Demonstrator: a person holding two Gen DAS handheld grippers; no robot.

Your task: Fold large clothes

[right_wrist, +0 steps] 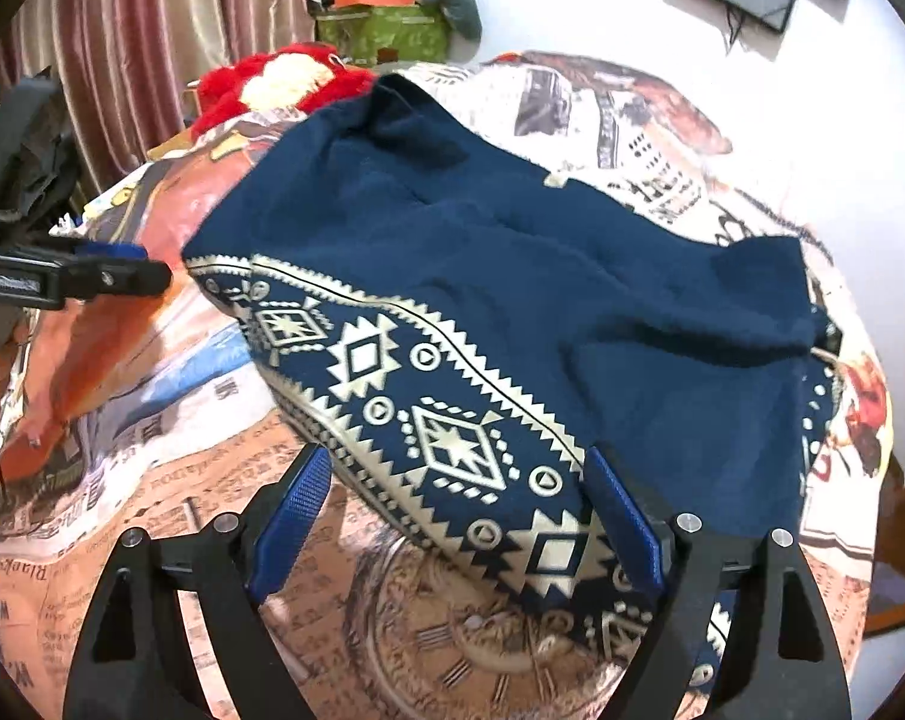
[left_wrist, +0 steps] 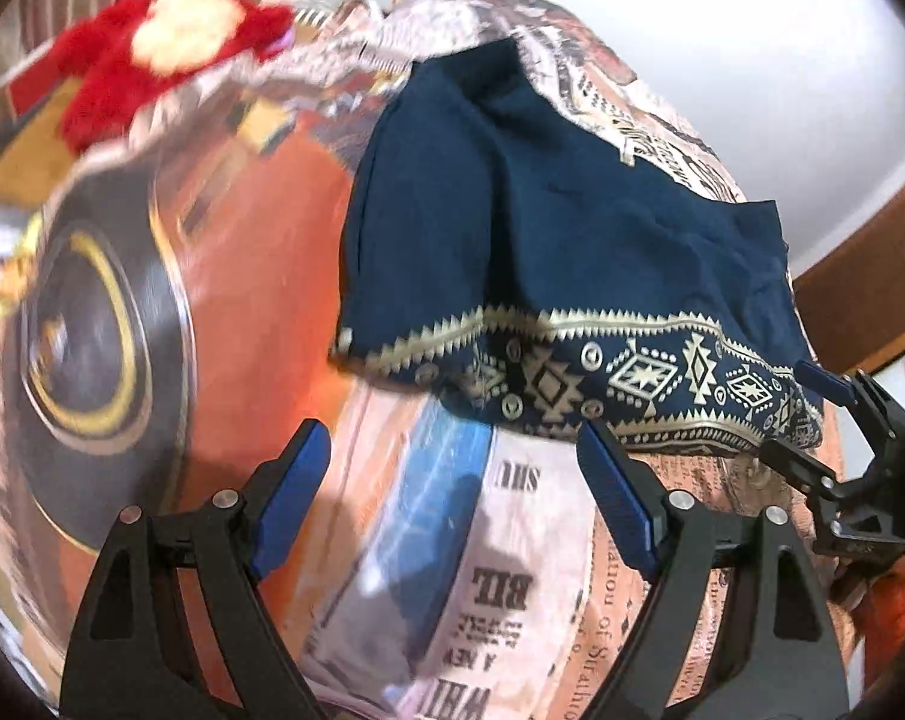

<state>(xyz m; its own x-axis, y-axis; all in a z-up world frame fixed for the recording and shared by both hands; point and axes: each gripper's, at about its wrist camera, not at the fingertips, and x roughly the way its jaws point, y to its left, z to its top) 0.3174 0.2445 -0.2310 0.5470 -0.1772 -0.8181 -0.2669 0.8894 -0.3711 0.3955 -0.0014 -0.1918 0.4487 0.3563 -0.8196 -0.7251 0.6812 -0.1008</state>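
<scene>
A navy blue garment with a cream geometric border band lies folded on a printed bedsheet; it also shows in the right wrist view. My left gripper is open and empty, hovering above the sheet just short of the garment's border. My right gripper is open, its jaws straddling the patterned border without closing on it. The right gripper also shows at the right edge of the left wrist view, and the left gripper at the left edge of the right wrist view.
A red and cream plush toy lies at the far end of the bed. Striped curtains and a cluttered green box stand beyond. A white wall and a wooden frame are to the right.
</scene>
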